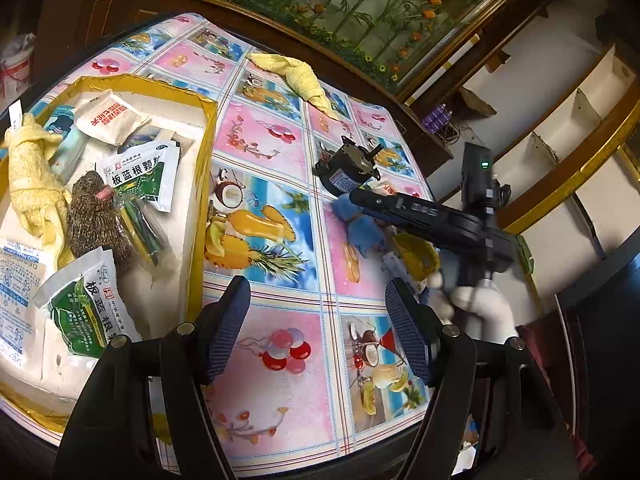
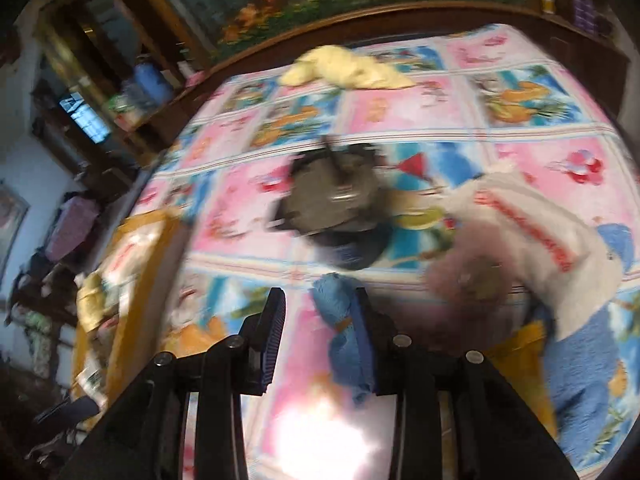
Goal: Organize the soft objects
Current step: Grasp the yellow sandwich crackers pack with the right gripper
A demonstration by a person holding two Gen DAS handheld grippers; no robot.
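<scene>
My left gripper (image 1: 320,332) is open over the fruit-print tablecloth (image 1: 272,264), with nothing between its fingers. Left of it stands a yellow cardboard box (image 1: 208,152) holding a hedgehog plush (image 1: 92,216), a yellow towel (image 1: 32,184) and medicine packets (image 1: 136,176). My right gripper (image 2: 320,340) reaches in from the right in the left wrist view. A blue cloth (image 2: 340,328) lies along its right pad, and a gap shows at the left pad. A doll (image 2: 540,240) in a white shirt and blue trousers lies to its right. The right wrist view is blurred.
A black motor (image 1: 348,168) sits mid-table, just beyond the blue cloth (image 1: 360,224). A second yellow towel (image 1: 296,76) lies at the far edge. Dark wooden furniture and a flower painting (image 1: 360,8) stand behind the table. White shelves (image 1: 560,128) are on the right.
</scene>
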